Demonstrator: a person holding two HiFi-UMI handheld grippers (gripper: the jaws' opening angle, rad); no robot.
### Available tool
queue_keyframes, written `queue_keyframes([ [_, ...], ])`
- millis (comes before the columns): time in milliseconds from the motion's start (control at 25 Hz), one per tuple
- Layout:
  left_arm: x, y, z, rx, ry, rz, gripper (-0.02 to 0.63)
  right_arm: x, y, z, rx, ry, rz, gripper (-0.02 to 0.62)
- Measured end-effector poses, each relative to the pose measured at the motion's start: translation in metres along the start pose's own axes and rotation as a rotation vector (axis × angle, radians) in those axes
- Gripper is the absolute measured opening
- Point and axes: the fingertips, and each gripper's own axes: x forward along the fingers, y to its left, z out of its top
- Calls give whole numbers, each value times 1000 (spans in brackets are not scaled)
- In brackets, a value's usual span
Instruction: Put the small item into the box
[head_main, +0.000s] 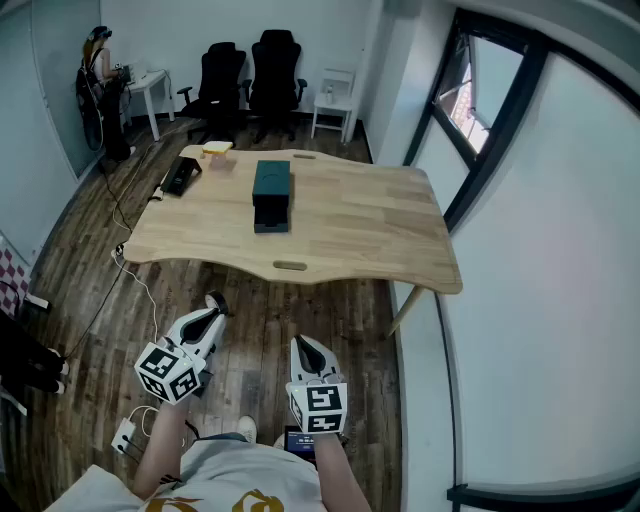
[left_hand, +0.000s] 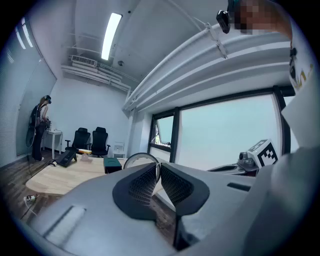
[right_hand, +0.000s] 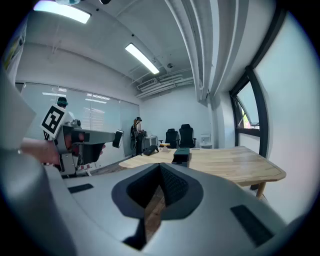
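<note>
Both tools hang low in front of the person, well apart from the pale wooden surface and everything on it. The left hand-held gripper has its jaws pressed together on nothing. The right hand-held gripper is the same, closed tip to tip and empty.

The dark teal rectangular box lies near the middle of the surface, its long side running near to far. The small flat yellow item sits at the far left, on something pinkish, just right of a flat black device. (I take the yellow piece for the task's thing, though it is too small to be sure.) It is well apart from the box.

Nothing of the task looks begun, so the risks lie ahead. Closed jaws arriving at the item would push it rather than take it. It looks flat and light, so it could slide off the far edge, which is near. The jaws might also pick up the pinkish thing beneath along with it. Whether the box is open cannot be told from here; if it is shut, the item would end up on the lid. A white cable trails over the wooden floor at the near left of the surface and could catch a foot on the way in.
</note>
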Motion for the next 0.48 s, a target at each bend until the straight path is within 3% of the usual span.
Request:
queue_keyframes([
  [480,-14,-13,0,-28,-10,-4,32,-18,1,-4,25,-5,-3,4],
])
